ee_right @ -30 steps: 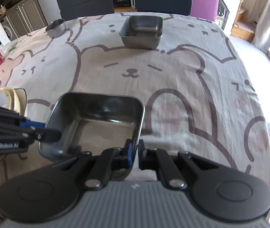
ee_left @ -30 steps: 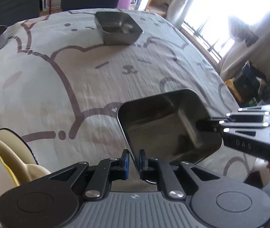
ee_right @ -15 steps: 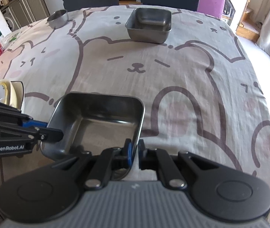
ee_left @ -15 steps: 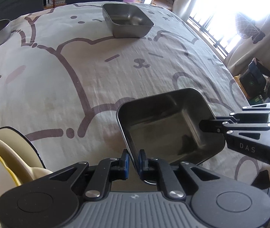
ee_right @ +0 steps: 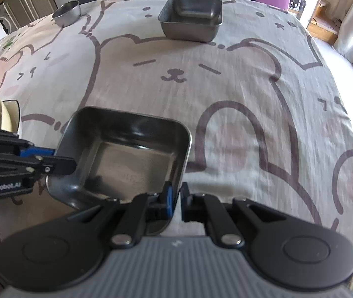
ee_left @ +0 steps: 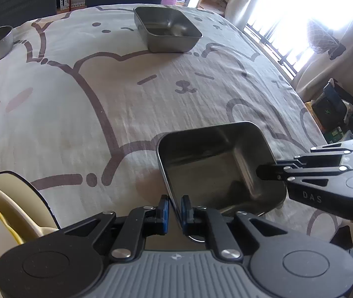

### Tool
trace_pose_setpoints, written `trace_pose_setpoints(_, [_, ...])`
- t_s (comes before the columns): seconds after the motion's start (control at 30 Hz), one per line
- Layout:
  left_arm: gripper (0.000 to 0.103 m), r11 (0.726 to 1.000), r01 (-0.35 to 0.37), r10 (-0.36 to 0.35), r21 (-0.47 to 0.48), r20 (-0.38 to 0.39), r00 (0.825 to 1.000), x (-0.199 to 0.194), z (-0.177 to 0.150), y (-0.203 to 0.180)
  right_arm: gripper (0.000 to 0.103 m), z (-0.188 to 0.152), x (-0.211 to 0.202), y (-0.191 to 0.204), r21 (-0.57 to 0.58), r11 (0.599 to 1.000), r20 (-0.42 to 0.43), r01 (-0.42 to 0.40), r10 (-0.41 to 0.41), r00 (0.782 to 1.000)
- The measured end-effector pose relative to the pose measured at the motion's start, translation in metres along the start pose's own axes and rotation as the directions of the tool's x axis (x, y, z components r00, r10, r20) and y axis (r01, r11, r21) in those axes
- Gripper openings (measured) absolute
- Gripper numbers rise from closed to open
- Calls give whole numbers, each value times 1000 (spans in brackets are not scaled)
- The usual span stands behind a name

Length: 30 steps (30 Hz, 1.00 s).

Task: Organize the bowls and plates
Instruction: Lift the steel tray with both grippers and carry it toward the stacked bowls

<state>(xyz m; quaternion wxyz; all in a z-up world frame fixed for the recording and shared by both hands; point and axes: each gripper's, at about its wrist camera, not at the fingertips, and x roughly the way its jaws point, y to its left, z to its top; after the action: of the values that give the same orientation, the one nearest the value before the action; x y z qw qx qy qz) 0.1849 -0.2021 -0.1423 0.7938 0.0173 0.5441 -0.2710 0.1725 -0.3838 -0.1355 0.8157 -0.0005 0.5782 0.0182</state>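
**Square steel tray, held by both hands**

We log the left hand-held gripper [ee_left: 175, 204] and right hand-held gripper [ee_right: 176, 198], each clamped on a rim of the near square steel tray [ee_left: 213, 164] above the desk [ee_left: 126, 104]. A second tray [ee_right: 191, 17] and round bowl [ee_right: 67, 12] sit far off.

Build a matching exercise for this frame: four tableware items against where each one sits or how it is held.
Items
1. near square steel tray
2. far square steel tray
3. round steel bowl
4. cream dishes

Places
A. far left of the tablecloth
B. near left edge
C. clamped at its rim by both grippers
D. far centre, standing free

Pairs: 1-C, 2-D, 3-A, 4-B
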Motion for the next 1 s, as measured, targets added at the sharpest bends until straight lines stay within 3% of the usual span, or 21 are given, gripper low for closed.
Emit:
trace_pose_setpoints(0.67, [13,1000,12,-12,2,-15,1000,-1,-2,0,9,1,4,0,-22,1000,1,9,-9,1000])
trace_pose_setpoints(0.8, [24,1000,1,-1,-9,-13,1000,-2,-2,2,15,2,2,0,-25,1000,4,9,-9,1000])
trace_pose_setpoints(0.87, [25,1000,4,-5,-16,-9,1000,-3,-1,4,25,1,-1,0,-21,1000,12,12,-11,1000])
trace_pose_setpoints(0.93, [28,1000,17,-17,-27,-1,1000,-6,-1,6,28,1,-4,0,-17,1000,16,11,-11,1000])
trace_pose_setpoints(1.0, [39,999,30,-29,-30,12,999,-10,0,7,29,0,-6,-1,-7,1000,17,7,-7,1000])
